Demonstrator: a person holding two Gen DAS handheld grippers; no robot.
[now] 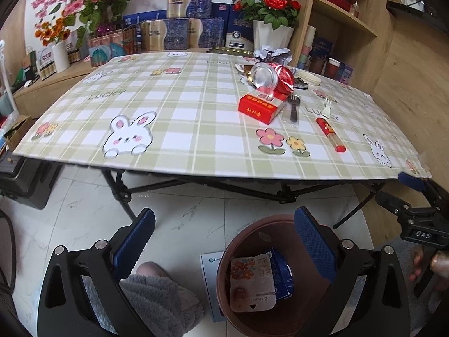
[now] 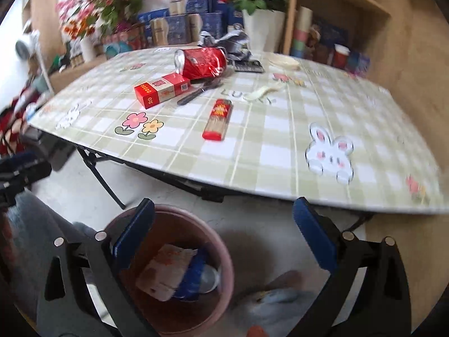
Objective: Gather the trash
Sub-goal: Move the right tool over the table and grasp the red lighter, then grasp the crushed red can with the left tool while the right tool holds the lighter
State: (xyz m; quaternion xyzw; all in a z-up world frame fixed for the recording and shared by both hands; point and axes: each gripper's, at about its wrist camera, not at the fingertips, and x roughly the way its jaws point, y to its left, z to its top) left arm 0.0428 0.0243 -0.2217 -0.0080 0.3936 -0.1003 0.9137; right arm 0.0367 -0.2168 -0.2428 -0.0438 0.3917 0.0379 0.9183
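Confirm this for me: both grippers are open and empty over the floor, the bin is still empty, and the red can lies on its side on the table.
One thing is wrong: the bin is not empty. The left wrist view shows a flowered wrapper and a blue package inside. The rest holds: the left gripper and right gripper are open and empty, and the red can lies sideways.

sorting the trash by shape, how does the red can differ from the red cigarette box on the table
The red can is round, crumpled and shiny, lying on its side with its silver end showing; the red cigarette box is flat-sided and rectangular, lying flat and looking undented. The can sits farther back on the table; the box lies in front of it, nearer the edge. Both are red and not yet in the bin.
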